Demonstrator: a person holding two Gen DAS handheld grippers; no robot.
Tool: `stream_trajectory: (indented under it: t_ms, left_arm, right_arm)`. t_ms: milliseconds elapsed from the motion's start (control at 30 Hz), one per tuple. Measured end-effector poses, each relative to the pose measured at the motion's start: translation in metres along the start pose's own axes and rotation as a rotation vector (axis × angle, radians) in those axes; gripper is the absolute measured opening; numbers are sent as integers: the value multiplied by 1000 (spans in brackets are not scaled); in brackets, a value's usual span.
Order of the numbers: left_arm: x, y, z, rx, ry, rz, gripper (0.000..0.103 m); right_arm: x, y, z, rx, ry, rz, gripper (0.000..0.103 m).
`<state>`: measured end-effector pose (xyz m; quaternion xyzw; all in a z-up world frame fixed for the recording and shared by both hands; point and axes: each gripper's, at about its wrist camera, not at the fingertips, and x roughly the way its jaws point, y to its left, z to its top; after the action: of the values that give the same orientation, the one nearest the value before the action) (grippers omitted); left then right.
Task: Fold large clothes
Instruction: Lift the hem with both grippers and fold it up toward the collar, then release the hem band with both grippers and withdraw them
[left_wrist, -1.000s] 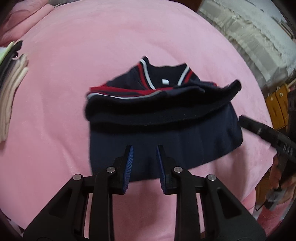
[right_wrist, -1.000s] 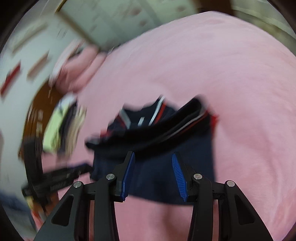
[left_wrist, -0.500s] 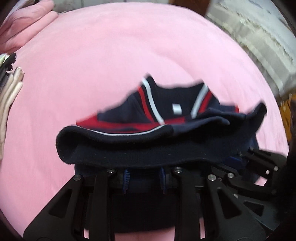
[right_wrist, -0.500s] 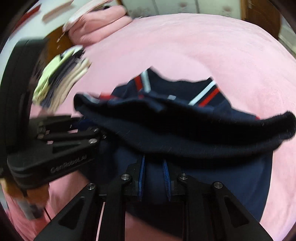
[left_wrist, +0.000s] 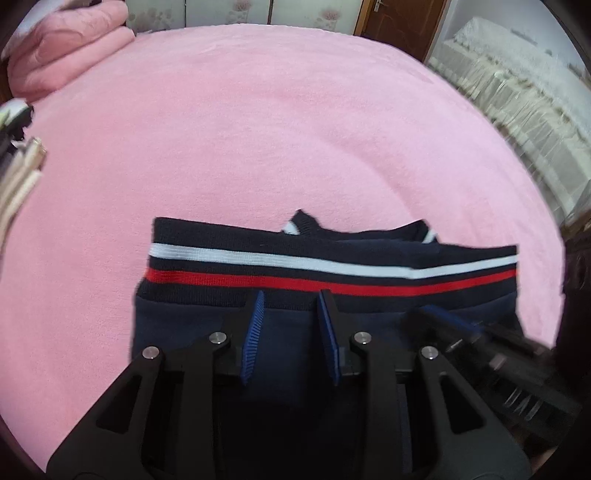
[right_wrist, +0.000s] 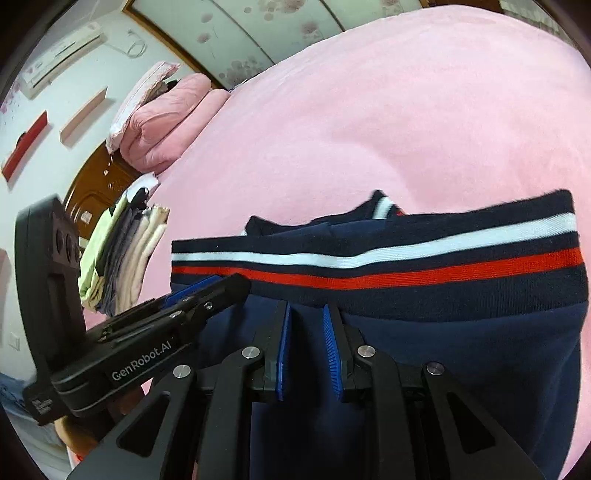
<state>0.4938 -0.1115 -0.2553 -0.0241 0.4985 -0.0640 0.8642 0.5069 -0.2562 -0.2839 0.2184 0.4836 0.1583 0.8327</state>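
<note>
Nearest, the left gripper (left_wrist: 290, 301) and right gripper (right_wrist: 306, 312) hang released over the folded navy sweater (left_wrist: 332, 280), whose near part their bodies hide. Beyond its striped hem (right_wrist: 406, 262), bare pink blanket (left_wrist: 277, 129) stretches far; stacked clothes (right_wrist: 122, 258) sit left.

The sweater (left_wrist: 332, 332) is navy blue, and its ribbed hem band (left_wrist: 332, 266) carries one white stripe above one red stripe on dark navy. The collar (right_wrist: 384, 206) repeats the white and red. The blanket (left_wrist: 277, 129) under it is plain soft pink, as is the folded quilt (right_wrist: 166, 122). The stack of clothes (right_wrist: 122, 258) shows pale green, grey-blue and cream layers. Both grippers, left (left_wrist: 291, 332) and right (right_wrist: 306, 343), are black with blue ridged pads (left_wrist: 253, 332).
</note>
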Motion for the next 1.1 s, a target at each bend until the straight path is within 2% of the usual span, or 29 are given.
stream_trajectory:
  t_ms: [100,133,200,267,333,400,433,500,533,600,667,700,767,833,900,933,967,1000,1033,1067,1100]
  left_arm:
    - [-7,6,-2,15,-1,55,26]
    - [-8,8,-2,13,-3,78,26]
    - [-12,18,-4,3,2,181,26]
    - [-14,28,-4,-41,23,237,26]
    - [-20,42,-7,-99,35,228,26]
    - [-32,45,-13,-121,33,175,26]
    - [-37,40,-14,-111,24,144,26]
    - [-47,26,-22,-85,11,52,26]
    - [-48,19,-27,-79,15,3,26]
    - [-45,9,-35,-78,37,-54,26]
    - [-32,4,-46,-69,84,-31,26]
    - [-22,1,-52,-55,111,13,26]
    - [-13,-3,-61,-35,108,31,26]
    - [-15,0,-71,-35,79,13,26]
    - [-29,13,-85,-29,53,47,26]
    - [-30,18,-92,-19,38,108,26]
    - [-30,20,-97,-7,34,134,28]
    - [-31,27,-105,-10,29,96,28]
    - [-32,31,-111,-23,31,84,28]
    - [-33,35,-115,-27,37,95,26]
    - [-35,36,-119,-13,40,139,26]
  right_arm:
    - [-8,-27,9,86,-35,-66,2]
    - [-16,-38,11,106,-56,-102,0]
    - [-35,-57,8,127,-118,-240,0]
    - [-49,-68,6,174,-141,-275,0]
    - [-60,-71,3,192,-154,-327,0]
    - [-71,-61,0,163,-169,-377,0]
    - [-73,-53,-2,151,-169,-364,0]
    - [-75,-42,-4,139,-143,-251,0]
    - [-69,-32,-8,126,-101,-141,0]
    - [-52,-14,-18,74,-43,-59,0]
    - [-33,-2,-30,8,9,-38,0]
    - [-28,-3,-34,4,33,-16,0]
    - [-6,-15,-48,48,129,64,0]
    - [4,-34,-58,84,170,59,0]
    - [1,-60,-61,161,152,115,0]
    - [-5,-76,-62,211,128,92,0]
    - [-13,-95,-62,246,107,98,0]
    - [-23,-117,-64,300,85,159,0]
    - [-30,-129,-69,333,69,171,0]
    - [-43,-144,-72,361,34,145,0]
    - [-56,-156,-72,366,1,106,0]
